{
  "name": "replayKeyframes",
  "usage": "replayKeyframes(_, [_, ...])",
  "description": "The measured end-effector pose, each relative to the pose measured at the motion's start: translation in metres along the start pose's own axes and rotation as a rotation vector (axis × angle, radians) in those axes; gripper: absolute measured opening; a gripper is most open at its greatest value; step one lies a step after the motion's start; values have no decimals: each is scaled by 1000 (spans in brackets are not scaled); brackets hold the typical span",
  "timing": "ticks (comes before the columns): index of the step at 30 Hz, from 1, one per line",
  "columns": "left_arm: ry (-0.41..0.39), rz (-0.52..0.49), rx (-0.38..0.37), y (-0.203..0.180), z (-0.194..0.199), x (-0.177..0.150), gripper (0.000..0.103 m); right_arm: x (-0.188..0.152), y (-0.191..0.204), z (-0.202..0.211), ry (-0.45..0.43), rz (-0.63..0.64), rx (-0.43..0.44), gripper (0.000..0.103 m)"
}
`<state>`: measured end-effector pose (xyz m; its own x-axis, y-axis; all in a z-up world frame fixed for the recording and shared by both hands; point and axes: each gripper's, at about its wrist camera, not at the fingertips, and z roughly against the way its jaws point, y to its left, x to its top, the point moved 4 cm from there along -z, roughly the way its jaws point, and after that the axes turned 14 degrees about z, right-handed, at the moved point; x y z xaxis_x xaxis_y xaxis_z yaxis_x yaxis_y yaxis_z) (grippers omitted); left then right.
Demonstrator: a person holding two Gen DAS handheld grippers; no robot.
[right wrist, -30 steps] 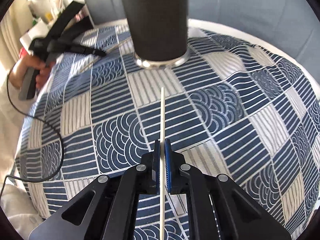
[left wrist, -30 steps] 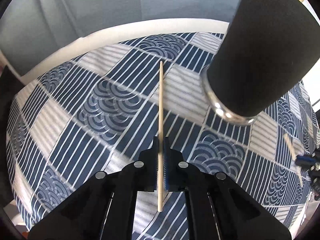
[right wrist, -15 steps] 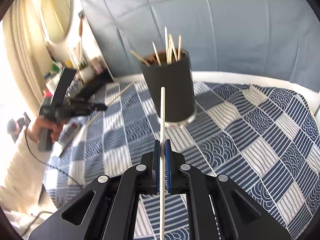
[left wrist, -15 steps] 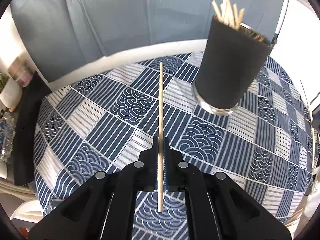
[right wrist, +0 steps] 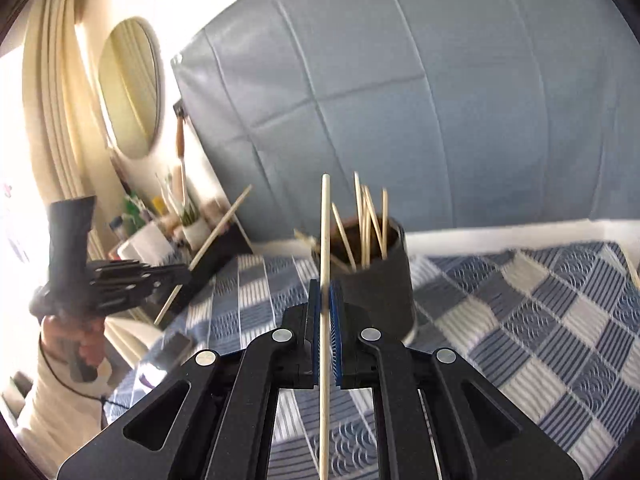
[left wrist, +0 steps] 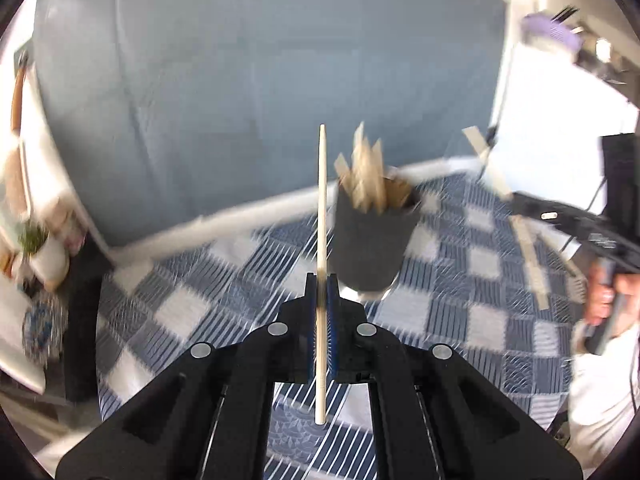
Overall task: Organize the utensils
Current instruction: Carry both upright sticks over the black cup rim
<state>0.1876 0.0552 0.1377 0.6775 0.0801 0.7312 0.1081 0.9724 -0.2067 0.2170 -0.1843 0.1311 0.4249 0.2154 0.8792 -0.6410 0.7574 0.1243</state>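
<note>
No writing can be read anywhere: a small pale mark on the right claw's black body, seen in the left wrist view, is too blurred to make out.

The left claw (left wrist: 321,280) is clamped tight on a pale wooden chopstick (left wrist: 322,216) that runs up between its blue pads, tip raised above the patterned cloth. The right claw (right wrist: 326,290) is likewise closed on its own chopstick (right wrist: 325,240) — slim, round, light wood, extending past the pads both ways. Each stick stands just left of the dark holder (right wrist: 384,284) in its view, not touching it as far as can be told.

The holder is a tall black cylinder with a shiny metal base rim, standing upright on the counter (right wrist: 560,320), which is covered in a blue-and-white cloth of stripes and wave checks. Several more chopsticks (right wrist: 366,224) lean inside it, fanned out above the rim.

Behind stands a grey-blue padded panel (right wrist: 440,100). At the left in the right wrist view are a round mirror (right wrist: 130,88), cream curtains, bottles and a small potted plant (right wrist: 191,216). The person's left hand (right wrist: 86,344), in a white sleeve, grips the other tool's handle — the left wrist view is heavily motion-blurred.
</note>
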Motion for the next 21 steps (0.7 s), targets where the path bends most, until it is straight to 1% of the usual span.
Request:
replayKeyframes(2, [-52, -35, -71, -15, 9, 11, 5, 13, -2, -5, -33, 4, 2, 5])
replayKeyframes(3, [-71, -43, -91, -19, 10, 16, 5, 21, -4, -7, -63, 1, 5, 5])
replayKeyframes(7, [-203, -38, -188, -34, 10, 37, 5, 45, -11, -19, -131, -9, 9, 5])
replayKeyframes(8, [-219, -36, -197, -35, 6, 40, 5, 51, -14, -23, -156, -9, 22, 5])
replayKeyframes(10, [-273, -33, -209, -39, -5, 48, 5, 58, -17, -27, -186, -8, 26, 5])
replayKeyframes(14, [-402, -23, -283, -43, -20, 57, 5, 69, -31, -39, -289, -37, 16, 5])
replayKeyframes(15, [-450, -11, -316, -43, -27, 59, 5, 70, -34, -41, -316, -41, 21, 5])
replayKeyframes(16, [-479, -5, -337, -44, -31, 59, 5, 71, -37, -43, -335, -45, 20, 5])
replayKeyframes(18, [-532, 10, -369, -45, -44, 58, 5, 70, -43, -48, -396, -48, 33, 5])
replayKeyframes(21, [-576, 54, -420, -46, -66, 58, 5, 68, -51, -58, -491, -52, 67, 5])
